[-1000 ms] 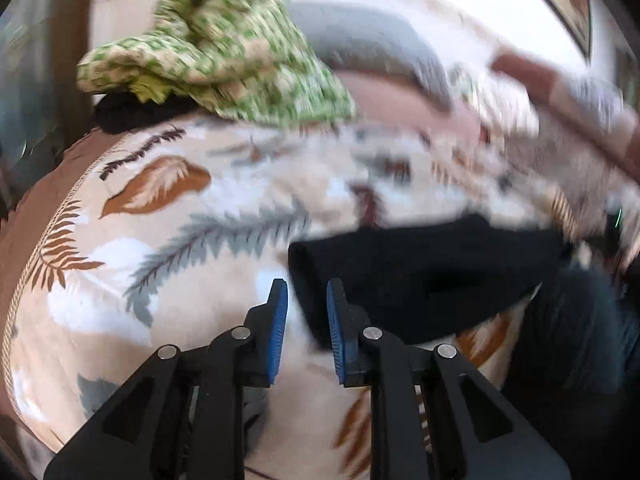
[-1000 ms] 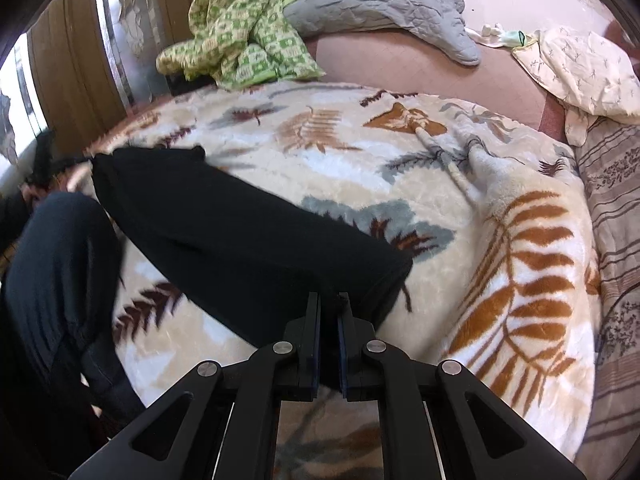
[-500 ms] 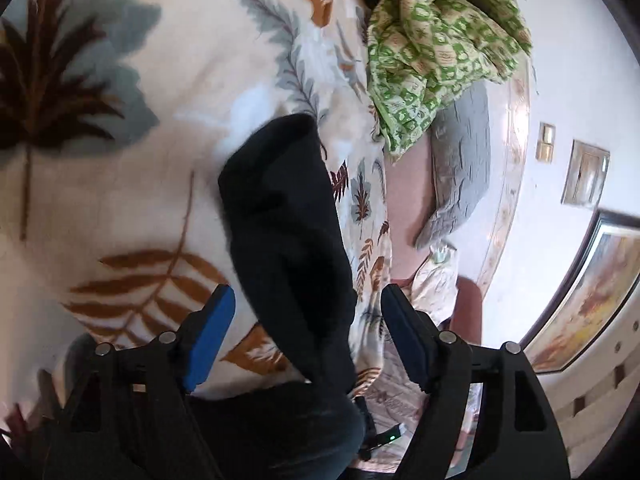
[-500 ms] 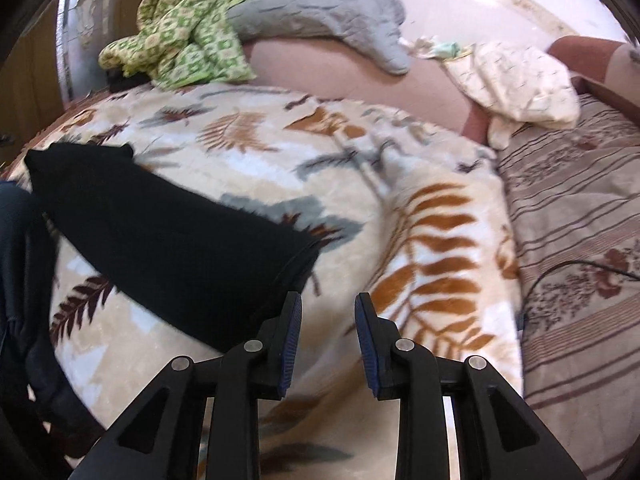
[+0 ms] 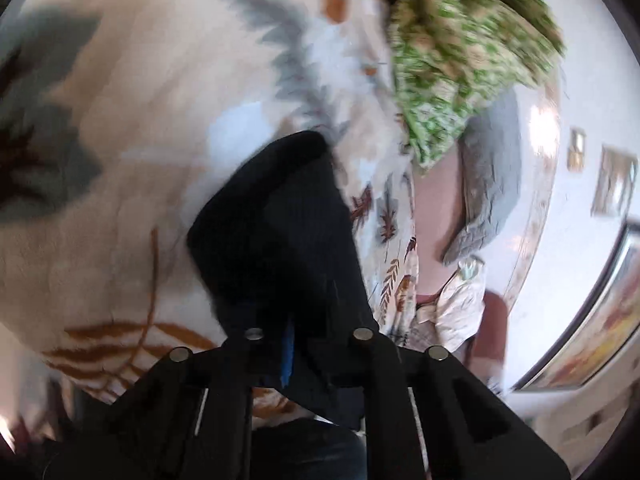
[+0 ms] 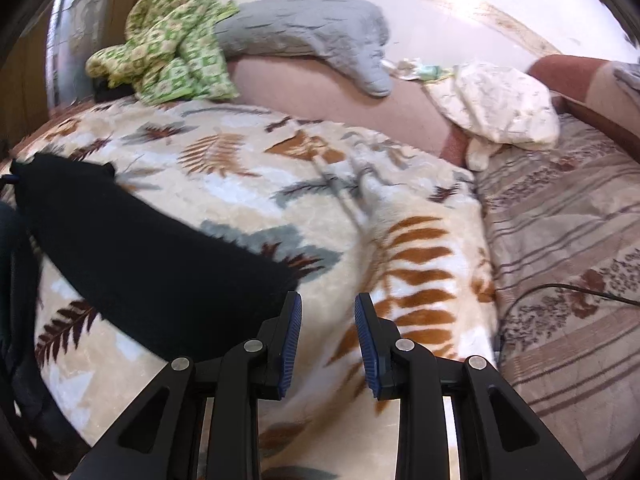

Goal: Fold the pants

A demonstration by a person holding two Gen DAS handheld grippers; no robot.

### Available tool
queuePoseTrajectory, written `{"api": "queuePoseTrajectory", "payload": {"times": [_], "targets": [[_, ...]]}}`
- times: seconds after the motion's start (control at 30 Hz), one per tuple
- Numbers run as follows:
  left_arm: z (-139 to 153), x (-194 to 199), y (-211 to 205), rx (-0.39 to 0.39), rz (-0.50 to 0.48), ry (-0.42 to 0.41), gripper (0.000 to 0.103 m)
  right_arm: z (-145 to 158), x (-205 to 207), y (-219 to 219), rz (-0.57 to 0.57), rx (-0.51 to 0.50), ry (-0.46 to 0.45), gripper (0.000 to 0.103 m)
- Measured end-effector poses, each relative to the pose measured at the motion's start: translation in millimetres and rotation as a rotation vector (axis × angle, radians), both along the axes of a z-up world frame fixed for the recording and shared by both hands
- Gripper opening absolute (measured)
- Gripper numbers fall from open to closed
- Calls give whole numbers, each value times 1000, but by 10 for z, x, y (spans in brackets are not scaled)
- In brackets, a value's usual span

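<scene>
The black pants [image 6: 132, 264] lie folded in a long strip on the leaf-print blanket [image 6: 320, 200]. My right gripper [image 6: 328, 336] is open and empty, just right of the pants' near end. In the left wrist view, which is blurred, the pants [image 5: 280, 232] run up from between the jaws of my left gripper [image 5: 304, 344]. The black cloth covers the fingers, with only a sliver of blue pad [image 5: 287, 354] showing, and the jaws look closed on the cloth.
A green patterned cloth [image 6: 168, 52], a grey quilted pillow [image 6: 308, 36] and a white cloth [image 6: 496, 108] lie at the head of the bed. A striped sheet [image 6: 568, 240] with a black cable [image 6: 560, 292] is on the right. Dark-clothed legs [image 6: 16, 320] stand at the left edge.
My right gripper let go of the pants' end, opened and drew slightly right. My left gripper turned, opened wide over the pants' other end, then closed on the cloth.
</scene>
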State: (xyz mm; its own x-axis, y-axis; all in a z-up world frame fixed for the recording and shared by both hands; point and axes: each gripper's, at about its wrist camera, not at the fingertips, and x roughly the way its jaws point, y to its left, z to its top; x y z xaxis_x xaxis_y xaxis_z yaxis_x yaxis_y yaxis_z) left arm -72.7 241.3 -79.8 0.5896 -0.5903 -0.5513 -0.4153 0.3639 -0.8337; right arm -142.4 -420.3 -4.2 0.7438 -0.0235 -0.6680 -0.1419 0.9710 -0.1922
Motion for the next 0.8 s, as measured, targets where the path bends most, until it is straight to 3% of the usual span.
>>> {"api": "queuePoseTrajectory", "payload": {"times": [0.1, 0.17, 0.23, 0.33, 0.37, 0.5, 0.6, 0.63, 0.67, 0.73, 0.8], "targets": [[442, 37, -139, 206, -102, -180, 9, 77, -8, -101, -42, 39, -34, 34], [701, -52, -335, 444, -174, -287, 9, 105, -8, -150, -62, 65, -40, 34], [597, -136, -418, 584, -214, -281, 9, 106, -5, -168, -71, 64, -39, 35], [95, -159, -274, 593, -201, -144, 9, 84, 4, -159, -75, 56, -28, 35], [60, -173, -240, 584, -189, -157, 10, 80, 8, -153, -77, 52, -26, 35], [204, -284, -377, 691, -194, -185, 10, 89, 5, -142, -85, 38, -30, 36], [225, -312, -329, 730, -173, -176, 23, 120, 4, -169, -92, 69, -41, 38], [245, -336, -285, 761, -140, -172, 37, 149, -9, -173, -89, 88, -51, 38], [272, -358, -235, 798, -104, -168, 43, 176, -20, -174, -79, 116, -58, 38], [402, -466, -216, 946, 14, -158, 43, 214, -44, -178, -24, 202, -60, 38], [654, -642, -248, 1073, 152, -244, 43, 225, -62, -130, 61, 281, -37, 38]]}}
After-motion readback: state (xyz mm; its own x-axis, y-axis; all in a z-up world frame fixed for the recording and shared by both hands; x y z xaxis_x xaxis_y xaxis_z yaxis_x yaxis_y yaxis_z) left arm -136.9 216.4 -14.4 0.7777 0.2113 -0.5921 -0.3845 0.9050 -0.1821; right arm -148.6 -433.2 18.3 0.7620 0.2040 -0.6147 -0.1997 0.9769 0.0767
